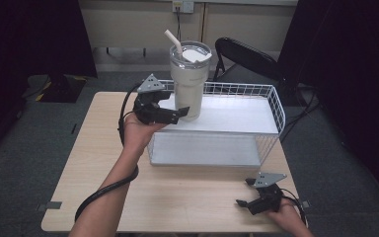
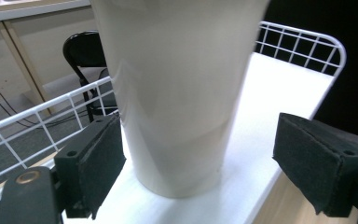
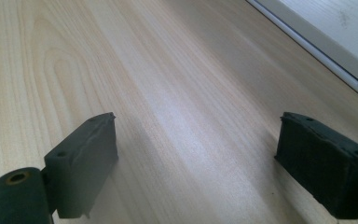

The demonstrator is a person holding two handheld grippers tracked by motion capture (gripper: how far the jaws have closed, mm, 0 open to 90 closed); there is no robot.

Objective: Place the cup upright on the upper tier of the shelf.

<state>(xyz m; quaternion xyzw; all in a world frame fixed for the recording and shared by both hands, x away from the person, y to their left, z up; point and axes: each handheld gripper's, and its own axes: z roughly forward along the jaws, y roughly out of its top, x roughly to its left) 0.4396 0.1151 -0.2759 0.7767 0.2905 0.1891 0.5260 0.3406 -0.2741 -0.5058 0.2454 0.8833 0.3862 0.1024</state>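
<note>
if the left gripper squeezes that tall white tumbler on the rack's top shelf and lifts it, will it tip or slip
Tipping seems possible: the tumbler is tall, tapers to a narrow base, and the left gripper, jaws open, sits low. Its smooth, glossy wall may slide in the pads. It looks rigid.

No readable text, label, brand, number or sign appears on anything.

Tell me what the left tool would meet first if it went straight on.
Most likely the cream tumbler on the rack's top shelf: it stands between the left tool's open jaws, just ahead.
</note>
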